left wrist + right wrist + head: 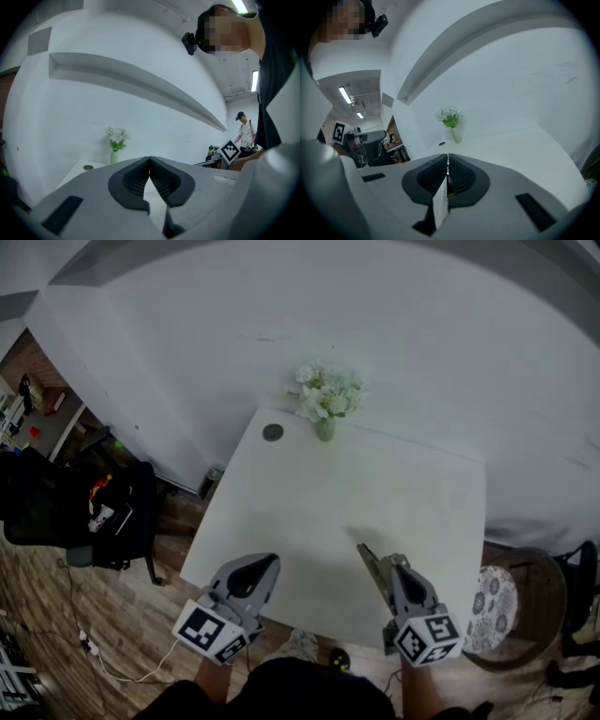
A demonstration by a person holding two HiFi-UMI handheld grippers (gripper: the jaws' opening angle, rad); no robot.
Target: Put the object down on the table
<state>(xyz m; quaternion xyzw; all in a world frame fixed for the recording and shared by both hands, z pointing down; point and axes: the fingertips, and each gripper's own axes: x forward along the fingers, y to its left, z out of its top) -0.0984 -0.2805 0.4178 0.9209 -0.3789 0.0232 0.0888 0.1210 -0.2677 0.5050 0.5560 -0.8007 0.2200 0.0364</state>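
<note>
**White card pinched in the right claw, held over the desk**

White and very thin, a flat card-like piece (440, 202) stands edge-on between the dark ribbed pads of the right claw (447, 157). That claw is clamped tight on it, with the card's lower end sticking out toward the camera. The card is in the claw and not lying on the desk. Whether any part of it touches the surface I cannot tell.

The left claw (150, 159) has its two tips pressed together with nothing between them (only a sliver of pale surface shows through the gap lower down).

From the head view both claws sit side by side over the near edge of the square white desk (375, 493), well apart from each other. Each carries its cube with black-and-white square markers close to the person's body.

At the far edge of the desk stands a small green glass vase of white flowers (325, 401). Just beside it, toward the left corner, is a round grey cable grommet (273, 432) set into the top.

Beyond the desk rises a plain white wall. To the left, on the wood-plank floor (56, 615), is a black office chair (103, 512). To the right, near the desk's corner, is a round seat with a pale flowered cushion (492, 598).
</note>
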